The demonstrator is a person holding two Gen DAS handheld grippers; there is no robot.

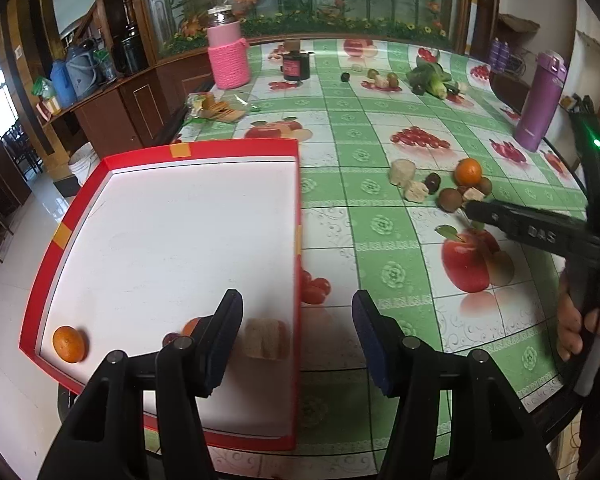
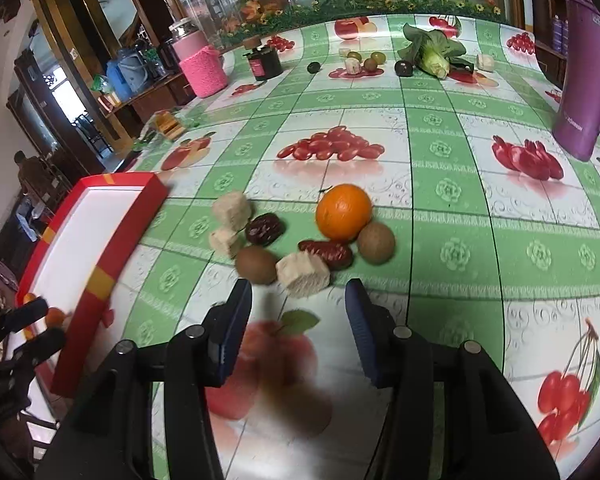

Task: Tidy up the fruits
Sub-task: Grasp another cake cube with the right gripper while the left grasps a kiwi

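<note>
Hovering w/ both claws empty, fruit split btwn tray and worktop.

Left wrist view: my left claw (image 1: 298, 332) is spread wide, holding nothing, straddling the right wall of the red tray (image 1: 160, 150). In the tray: an orange (image 1: 68, 344) near the front-left corner, a beige block (image 1: 266, 338) just beside my left finger, plus smth orange and smth dark half hidden behind that finger, can't ID them. Risk: dropping lower could catch the tray wall and shove the tray, which already overhangs the worktop (image 1: 379, 152) edge.

Right wrist view: my right claw (image 2: 298, 308) is also wide and empty, just short of the pile: beige cube (image 2: 303, 274), kiwi (image 2: 256, 265), red date (image 2: 327, 254), big orange (image 2: 343, 212). They sit touching, so closing on the cube prob. nudges the kiwi or date. Round ones could roll off.
</note>
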